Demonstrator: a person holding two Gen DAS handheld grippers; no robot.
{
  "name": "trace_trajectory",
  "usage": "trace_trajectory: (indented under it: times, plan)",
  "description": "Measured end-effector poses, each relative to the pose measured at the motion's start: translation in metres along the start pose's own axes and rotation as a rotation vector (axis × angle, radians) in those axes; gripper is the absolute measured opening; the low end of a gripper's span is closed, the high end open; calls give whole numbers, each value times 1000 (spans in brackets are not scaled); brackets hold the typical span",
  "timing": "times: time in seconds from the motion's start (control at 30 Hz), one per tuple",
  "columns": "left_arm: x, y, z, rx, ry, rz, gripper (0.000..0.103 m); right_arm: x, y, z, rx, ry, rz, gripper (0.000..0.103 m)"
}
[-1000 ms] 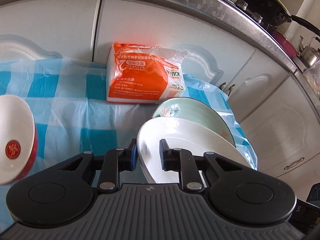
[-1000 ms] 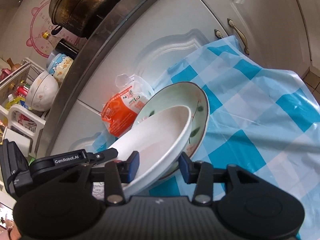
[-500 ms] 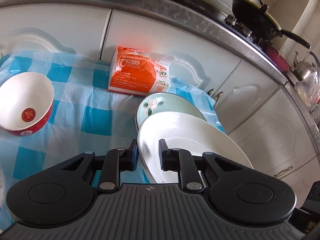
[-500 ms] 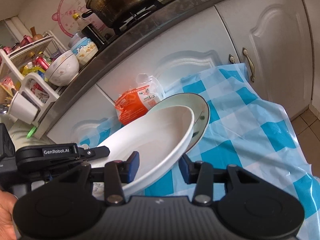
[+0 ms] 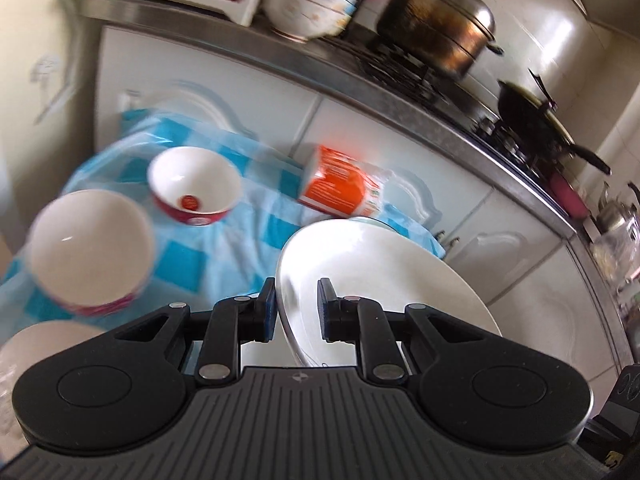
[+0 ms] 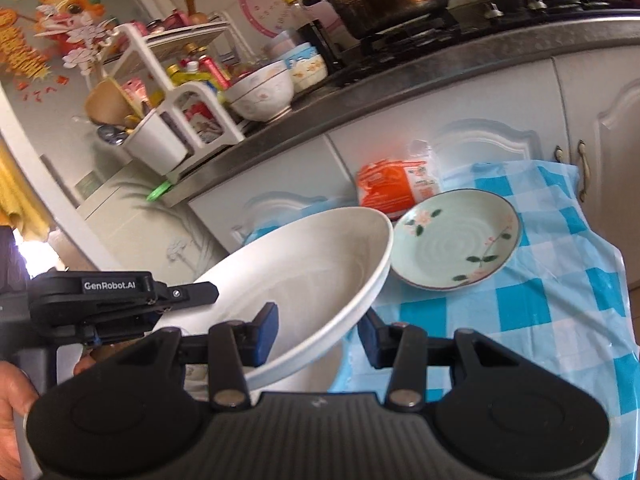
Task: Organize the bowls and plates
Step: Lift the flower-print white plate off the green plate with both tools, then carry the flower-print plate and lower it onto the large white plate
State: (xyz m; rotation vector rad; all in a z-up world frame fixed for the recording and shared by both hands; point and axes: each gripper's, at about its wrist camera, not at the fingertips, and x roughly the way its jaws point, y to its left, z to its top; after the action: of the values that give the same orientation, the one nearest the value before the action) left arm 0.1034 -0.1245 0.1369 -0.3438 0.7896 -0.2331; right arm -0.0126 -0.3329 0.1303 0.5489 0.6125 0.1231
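The left gripper (image 5: 296,310) is clenched on the rim of the white plate (image 5: 372,272), 1 pad on each face, holding it tilted and lifted above the cloth (image 5: 224,240); in the right wrist view this gripper reaches in from the left, level and low, with the person's hand (image 6: 12,400) behind it. The right gripper (image 6: 316,338) sits released under the plate's near edge; its left pad lies against the plate's underside and its right pad stands clear of it, so it grips nothing.

Beyond the held plate, 1 green plate (image 6: 456,240) with flower prints lies flat on the blue-checked cloth, apart from the white one. 2 bowls stand out on the left side of the cloth: a blurred white bowl (image 5: 90,248) nearest, then a red bowl (image 5: 196,184) with a red mark inside; a 3rd white rim shows at the lower left edge, too cropped to name. 1 orange packet (image 5: 340,188) leans against the cabinet; above, 1 pot (image 5: 436,16) sits on the stove.
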Motion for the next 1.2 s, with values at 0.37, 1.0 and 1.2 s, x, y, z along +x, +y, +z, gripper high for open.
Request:
trace_trajectory:
  times: [0.37,1.0,1.2]
  plan:
    - [-86,79,-46,-160,-89,218,17,26,83,-28,-187,124,218,44]
    - [-73,157,-102,-277,-43,449,18,99,116,-112,-367,316,277,45]
    - [-62,159,-106,-277,-31,459,18,110,114,-115,-383,343,248,47]
